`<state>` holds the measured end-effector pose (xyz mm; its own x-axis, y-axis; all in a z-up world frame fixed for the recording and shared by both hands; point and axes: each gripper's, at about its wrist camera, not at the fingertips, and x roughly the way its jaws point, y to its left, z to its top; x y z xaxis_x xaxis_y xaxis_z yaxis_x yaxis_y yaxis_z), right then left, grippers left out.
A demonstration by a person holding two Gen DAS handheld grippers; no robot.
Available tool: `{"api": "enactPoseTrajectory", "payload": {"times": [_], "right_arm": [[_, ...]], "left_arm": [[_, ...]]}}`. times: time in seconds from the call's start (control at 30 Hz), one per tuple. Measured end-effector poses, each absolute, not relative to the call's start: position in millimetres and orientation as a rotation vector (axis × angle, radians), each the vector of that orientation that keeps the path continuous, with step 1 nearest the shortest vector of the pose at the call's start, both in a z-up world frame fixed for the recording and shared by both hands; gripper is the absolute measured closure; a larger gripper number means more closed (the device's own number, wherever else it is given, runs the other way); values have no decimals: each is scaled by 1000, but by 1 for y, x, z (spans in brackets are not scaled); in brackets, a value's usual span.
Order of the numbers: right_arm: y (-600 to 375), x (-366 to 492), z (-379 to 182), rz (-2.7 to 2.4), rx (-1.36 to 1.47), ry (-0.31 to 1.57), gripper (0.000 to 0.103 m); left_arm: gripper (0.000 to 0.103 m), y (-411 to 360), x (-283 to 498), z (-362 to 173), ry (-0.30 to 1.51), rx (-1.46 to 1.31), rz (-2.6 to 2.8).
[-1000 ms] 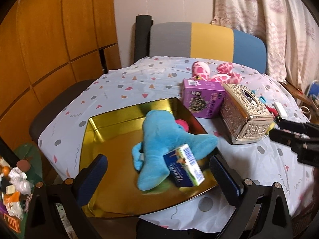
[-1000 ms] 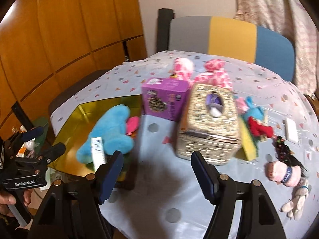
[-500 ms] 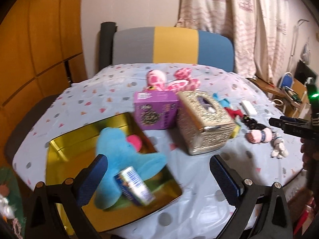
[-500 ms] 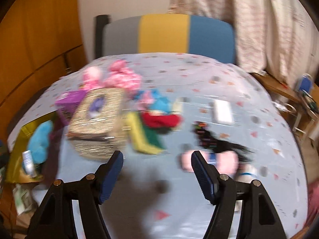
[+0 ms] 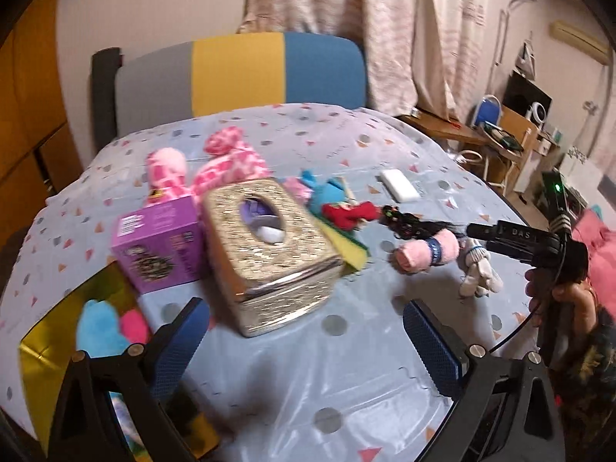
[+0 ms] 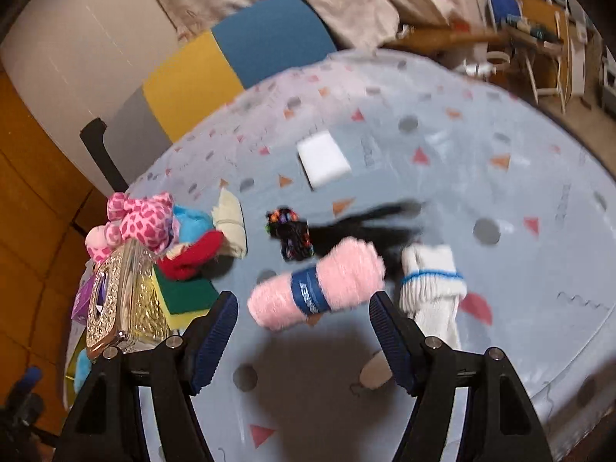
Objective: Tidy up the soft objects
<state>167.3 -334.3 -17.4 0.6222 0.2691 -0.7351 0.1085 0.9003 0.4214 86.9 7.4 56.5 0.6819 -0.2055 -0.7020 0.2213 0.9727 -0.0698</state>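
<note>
A pink fuzzy roll with a blue band lies on the table just beyond my open, empty right gripper; it also shows in the left wrist view. A white sock bundle and a black beaded hairpiece lie beside it. My left gripper is open and empty above the table, near the silver tissue box. The gold tray at the lower left holds a blue plush. A pink spotted plush and a red and blue plush lie further back.
A purple box stands left of the tissue box. A yellow-green sponge and a white sponge lie on the table. A striped chair stands behind the table. The right gripper's body shows at the table's right edge.
Both cameras have swung to the right, away from the gold tray. My right gripper has moved in over the pink roll and white socks.
</note>
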Motion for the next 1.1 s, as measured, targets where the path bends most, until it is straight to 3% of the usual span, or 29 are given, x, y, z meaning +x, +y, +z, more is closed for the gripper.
{"api": "enactPoseTrajectory", "payload": {"times": [0.4,0.8,0.87,0.9,0.93,1.1], "right_arm": [[-184,201,-14,449,-119,957,31],[-147,224,-62,461,-315,972,32],[-144,227,-67,470,-339,954,43],[-143,229,-69,470,-352,952,62],[-142,232,-71,459,-360,952,66],[-162,227,-53,488,-262,981,68]], "left_arm": [[2,16,86,23,874,-47,-234],[2,37,86,13,891,-87,-217],[2,35,87,13,894,-87,-219],[2,34,88,13,898,-86,-218],[2,32,89,13,899,-85,-220],[2,28,93,23,877,-58,-230]]}}
